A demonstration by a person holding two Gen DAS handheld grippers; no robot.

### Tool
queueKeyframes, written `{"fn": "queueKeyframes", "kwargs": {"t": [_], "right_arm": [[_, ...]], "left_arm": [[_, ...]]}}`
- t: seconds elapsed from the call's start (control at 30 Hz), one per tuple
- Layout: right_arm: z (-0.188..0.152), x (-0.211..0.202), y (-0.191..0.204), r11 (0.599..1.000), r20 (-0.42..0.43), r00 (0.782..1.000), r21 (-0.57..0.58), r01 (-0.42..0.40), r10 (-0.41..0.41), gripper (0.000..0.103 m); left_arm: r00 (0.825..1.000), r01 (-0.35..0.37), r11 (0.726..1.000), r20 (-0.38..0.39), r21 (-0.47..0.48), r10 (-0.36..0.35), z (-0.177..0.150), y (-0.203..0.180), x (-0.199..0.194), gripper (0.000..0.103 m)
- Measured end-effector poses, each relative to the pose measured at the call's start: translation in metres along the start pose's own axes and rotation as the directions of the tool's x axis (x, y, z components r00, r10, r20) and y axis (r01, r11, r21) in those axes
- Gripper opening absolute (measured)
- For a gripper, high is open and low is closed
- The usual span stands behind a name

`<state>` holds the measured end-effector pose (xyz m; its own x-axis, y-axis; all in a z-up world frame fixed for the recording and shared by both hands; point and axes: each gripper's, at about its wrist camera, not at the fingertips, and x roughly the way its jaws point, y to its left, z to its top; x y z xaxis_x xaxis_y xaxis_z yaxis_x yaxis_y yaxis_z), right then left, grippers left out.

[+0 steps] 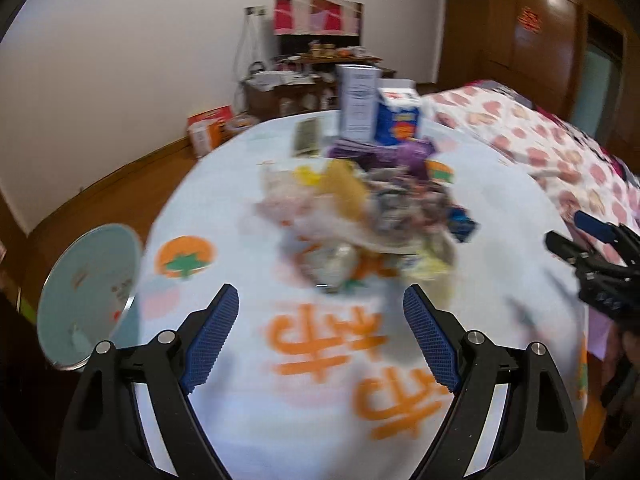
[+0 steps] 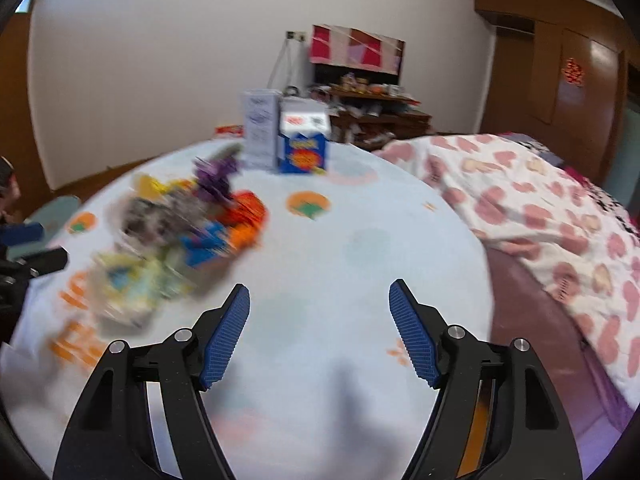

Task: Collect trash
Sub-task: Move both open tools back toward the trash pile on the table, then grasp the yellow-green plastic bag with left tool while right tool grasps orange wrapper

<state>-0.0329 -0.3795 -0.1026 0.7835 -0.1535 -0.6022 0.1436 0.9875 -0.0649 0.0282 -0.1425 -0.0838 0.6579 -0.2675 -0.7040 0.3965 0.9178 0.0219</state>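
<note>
Both black grippers with blue ribbed pads, left gripper (image 1: 320, 300) and right gripper (image 2: 320, 296), gape empty. A blurred heap of colourful crumpled wrappers (image 1: 360, 216) lies just ahead of the left, on a pale round tablecloth (image 1: 240, 420).

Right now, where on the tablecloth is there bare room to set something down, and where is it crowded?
Free: the cloth between the trash pile and the heart-print blanket, ahead of the right gripper. Also the near strip before the left gripper. Crowded: the pile itself and the two cartons behind it.
</note>
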Motion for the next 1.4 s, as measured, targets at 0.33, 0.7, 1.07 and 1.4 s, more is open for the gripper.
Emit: {"fn": "queueKeyframes", "kwargs": {"t": [0.33, 0.7, 1.07, 1.4], "right_arm": [[-0.014, 0.016, -0.018, 0.999, 0.001, 1.000, 0.048, -0.005, 0.005, 0.076], [-0.012, 0.025, -0.026, 0.995, -0.010, 1.000, 0.096, -0.016, 0.017, 0.076], [0.028, 0.041, -0.010, 0.990, -0.017, 0.997, 0.120, -0.073, 0.075, 0.067], [0.041, 0.098, 0.035, 0.977, -0.169, 0.969, 0.142, -0.157, 0.180, 0.043]], "left_arm": [[0.993, 0.066, 0.994, -0.106, 0.087, -0.056, -0.001, -0.049, 0.047, 0.061], [0.988, 0.153, 0.966, -0.033, 0.206, -0.149, 0.009, -0.052, 0.002, 0.022], [0.991, 0.099, 0.978, 0.073, 0.183, -0.114, 0.032, -0.027, -0.038, 0.022], [0.994, 0.038, 0.996, 0.095, 0.084, -0.046, 0.030, 0.027, -0.048, 0.022]]}}
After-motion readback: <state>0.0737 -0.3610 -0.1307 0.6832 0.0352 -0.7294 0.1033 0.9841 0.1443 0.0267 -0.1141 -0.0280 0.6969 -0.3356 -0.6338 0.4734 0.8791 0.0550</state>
